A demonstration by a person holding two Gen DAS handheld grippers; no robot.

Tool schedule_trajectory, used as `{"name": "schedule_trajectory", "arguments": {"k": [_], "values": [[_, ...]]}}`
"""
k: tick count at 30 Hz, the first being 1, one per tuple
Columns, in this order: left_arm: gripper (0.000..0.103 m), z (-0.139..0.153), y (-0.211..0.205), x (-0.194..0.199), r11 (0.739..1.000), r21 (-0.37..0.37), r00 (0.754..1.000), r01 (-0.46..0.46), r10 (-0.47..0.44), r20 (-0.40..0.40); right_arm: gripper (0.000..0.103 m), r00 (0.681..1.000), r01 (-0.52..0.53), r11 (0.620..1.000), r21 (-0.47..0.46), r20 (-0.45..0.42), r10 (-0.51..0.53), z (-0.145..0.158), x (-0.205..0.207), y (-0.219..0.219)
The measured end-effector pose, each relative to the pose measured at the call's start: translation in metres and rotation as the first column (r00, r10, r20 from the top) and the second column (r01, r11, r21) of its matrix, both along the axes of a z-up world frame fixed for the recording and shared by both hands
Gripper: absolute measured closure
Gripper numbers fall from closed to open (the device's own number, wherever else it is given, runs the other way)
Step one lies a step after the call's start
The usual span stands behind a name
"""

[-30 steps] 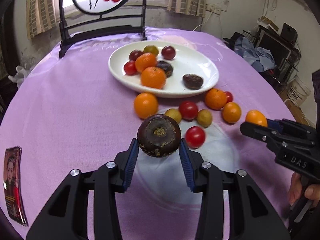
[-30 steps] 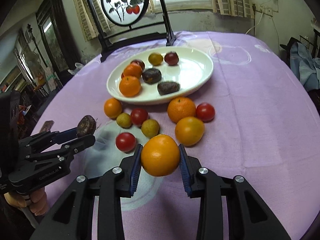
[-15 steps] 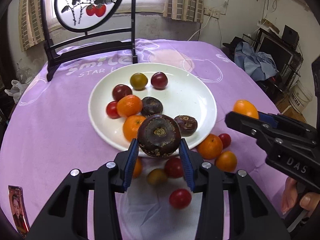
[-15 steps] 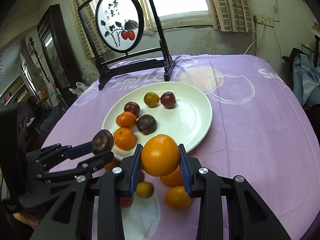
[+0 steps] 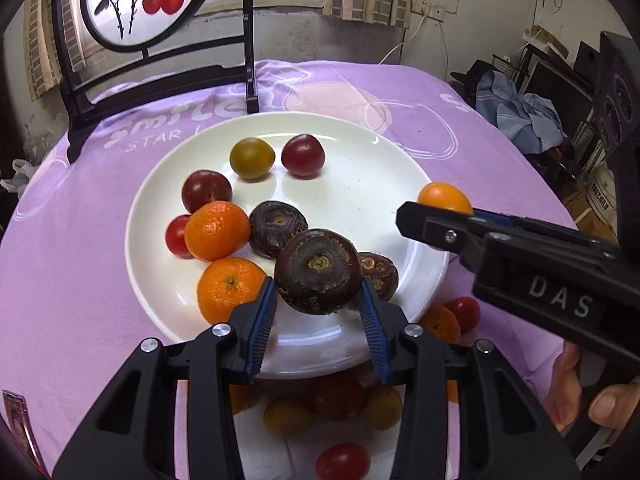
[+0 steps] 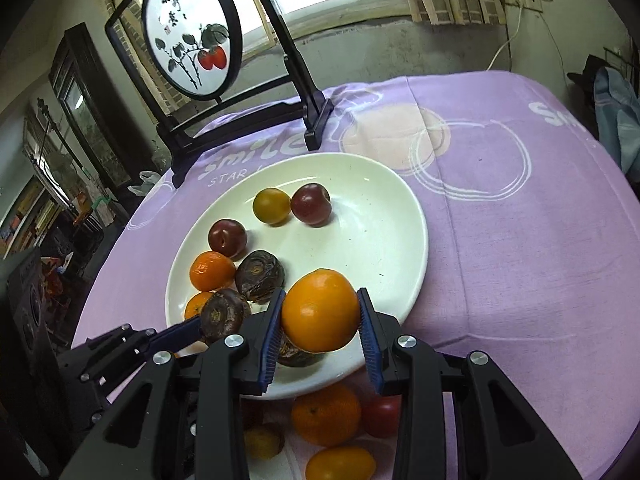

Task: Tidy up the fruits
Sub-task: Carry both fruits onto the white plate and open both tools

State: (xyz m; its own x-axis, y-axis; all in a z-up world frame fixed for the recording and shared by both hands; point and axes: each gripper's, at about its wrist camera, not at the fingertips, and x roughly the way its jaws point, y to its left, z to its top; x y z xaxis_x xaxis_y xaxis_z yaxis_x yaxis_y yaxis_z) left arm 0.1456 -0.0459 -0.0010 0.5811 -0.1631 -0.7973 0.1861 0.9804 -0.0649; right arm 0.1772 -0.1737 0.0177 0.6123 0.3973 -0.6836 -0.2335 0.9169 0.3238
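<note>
So the carry-to-plate step looks to be in hand here, with both fruits held up over the near side of the white plate [image 5: 400, 168]. Closest in, loose fruit is left on the purple-covered bench [image 6: 520, 240]: a red cherry tomato [image 5: 343, 460], a couple of yellow-green ones and some oranges, partly hidden under the fingers.

The left hand-held gripper [image 5: 318, 308] is clamped partway on a dark purple round fruit [image 5: 318, 270], pinched between the blue pads, no slack seen. The right hand-held gripper [image 6: 320, 332] is likewise closed narrowly on an orange [image 6: 320, 310], pads pressed on both sides.

Next move, probably: each fruit gets lowered onto a bare patch of plate and let go gently, so nothing gets rolled off. The right half of the plate is free; the left is crowded with mandarins, plums and two more dark fruits.

Further back, a round painted screen [image 6: 192, 32] is stood by the window.
</note>
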Motion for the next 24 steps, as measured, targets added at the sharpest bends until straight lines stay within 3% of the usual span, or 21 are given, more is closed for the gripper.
{"name": "schedule_trajectory", "arguments": {"k": [4, 9, 13, 15, 18, 24], "values": [[0.056, -0.005, -0.001, 0.003, 1.000, -0.010, 1.000, 0.007, -0.007, 0.008, 0.056, 0.999, 0.015, 0.999, 0.034, -0.037, -0.013, -0.008, 0.005, -0.004], [0.049, 0.000, 0.003, 0.000, 0.999, -0.050, 1.000, -0.014, 0.015, 0.020, 0.055, 1.000, 0.019, 0.999, 0.032, -0.017, -0.018, -0.005, -0.003, -0.006], [0.029, 0.013, 0.006, -0.013, 0.998, -0.043, 0.995, -0.050, 0.053, 0.083, 0.052, 1.000, 0.015, 0.999, 0.030, -0.002, -0.015, 0.001, -0.014, -0.010], [0.029, 0.021, 0.005, -0.021, 0.999, -0.023, 0.992, -0.040, 0.042, 0.123, 0.052, 1.000, 0.014, 0.999, 0.037, 0.004, -0.015, 0.004, -0.020, -0.014], [0.028, 0.031, 0.007, -0.031, 0.999, -0.032, 0.990, -0.022, 0.027, 0.139, 0.043, 0.999, 0.025, 0.998, 0.051, 0.019, -0.026, 0.008, -0.033, -0.022], [0.020, 0.045, 0.015, -0.061, 0.999, -0.034, 0.985, -0.029, 0.034, 0.169, 0.040, 0.999, 0.044, 0.996, 0.078, 0.022, -0.046, 0.006, -0.061, -0.039]]}}
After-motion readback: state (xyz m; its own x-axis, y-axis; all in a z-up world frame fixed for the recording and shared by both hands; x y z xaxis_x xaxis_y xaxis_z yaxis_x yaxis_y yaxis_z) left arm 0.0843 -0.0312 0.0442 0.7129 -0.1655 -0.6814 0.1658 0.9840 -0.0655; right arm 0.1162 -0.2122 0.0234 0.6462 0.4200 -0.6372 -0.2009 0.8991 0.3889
